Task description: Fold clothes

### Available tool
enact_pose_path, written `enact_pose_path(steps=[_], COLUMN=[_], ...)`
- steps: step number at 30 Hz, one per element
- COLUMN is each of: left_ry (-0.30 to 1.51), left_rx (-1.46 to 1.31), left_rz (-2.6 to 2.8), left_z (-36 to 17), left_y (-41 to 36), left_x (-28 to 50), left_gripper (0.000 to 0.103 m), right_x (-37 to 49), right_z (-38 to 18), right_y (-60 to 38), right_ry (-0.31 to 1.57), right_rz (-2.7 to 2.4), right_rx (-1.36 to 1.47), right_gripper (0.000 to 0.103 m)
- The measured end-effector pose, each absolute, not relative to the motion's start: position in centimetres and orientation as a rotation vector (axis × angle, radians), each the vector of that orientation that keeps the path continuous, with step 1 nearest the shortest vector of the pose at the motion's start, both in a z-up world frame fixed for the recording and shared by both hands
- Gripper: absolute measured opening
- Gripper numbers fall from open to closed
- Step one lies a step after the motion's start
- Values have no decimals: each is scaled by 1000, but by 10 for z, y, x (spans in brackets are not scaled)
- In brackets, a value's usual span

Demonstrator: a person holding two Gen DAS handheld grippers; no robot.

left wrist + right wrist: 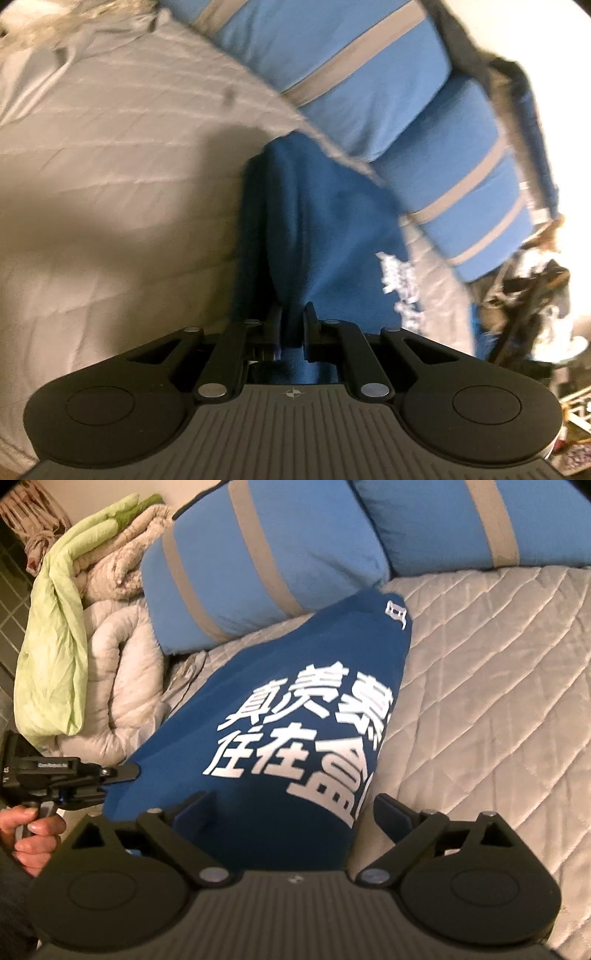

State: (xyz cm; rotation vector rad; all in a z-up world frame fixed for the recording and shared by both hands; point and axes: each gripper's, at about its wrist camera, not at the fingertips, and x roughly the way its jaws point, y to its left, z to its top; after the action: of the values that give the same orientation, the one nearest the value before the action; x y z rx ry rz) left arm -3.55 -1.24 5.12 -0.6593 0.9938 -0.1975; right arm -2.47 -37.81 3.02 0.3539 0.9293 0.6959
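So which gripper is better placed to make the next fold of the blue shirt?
Left, probably. The left gripper already pinches the blue shirt, so it can carry that edge over. The right gripper is open around the cloth, gripping nothing.

Bedroom at home. I'm over a bed with a grey quilted cover, two blue pillows with grey stripes at its head, and a bunched-up beige duvet with a light green sheet piled at the side.
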Motion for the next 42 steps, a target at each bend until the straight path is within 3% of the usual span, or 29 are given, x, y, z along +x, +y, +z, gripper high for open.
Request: enact_pose_path(steps=[5, 8, 11, 13, 20, 27, 32, 34, 42], left_ry=[1013, 1005, 986, 976, 958, 1041, 1137, 1106, 1105], left_rx=[-603, -532, -482, -444, -462, -541, -581, -623, -794], left_rz=[-165, -169, -165, -132, -165, -233, -264, -304, -439], left_z=[43, 49, 56, 63, 74, 49, 20, 14, 3], left_y=[-22, -27, -28, -28, -20, -14, -15, -13, -8], left_x=[-36, -43, -49, -51, -38, -13, -1, -3, 1], left_gripper=[12, 18, 28, 49, 71, 76, 90, 102, 103], right_x=[-32, -34, -33, -34, -34, -34, -33, -32, -23], right_z=[26, 27, 28, 29, 33, 32, 32, 33, 35], right_y=[-366, -366, -369, -370, -371, -371, -372, -374, -386], right_ry=[930, 921, 922, 917, 906, 916, 916, 910, 903], right_rz=[667, 663, 654, 653, 645, 646, 647, 646, 631], right_rx=[209, 184, 193, 200, 209, 219, 232, 250, 354], right_gripper=[100, 101, 102, 102, 103, 103, 103, 103, 103])
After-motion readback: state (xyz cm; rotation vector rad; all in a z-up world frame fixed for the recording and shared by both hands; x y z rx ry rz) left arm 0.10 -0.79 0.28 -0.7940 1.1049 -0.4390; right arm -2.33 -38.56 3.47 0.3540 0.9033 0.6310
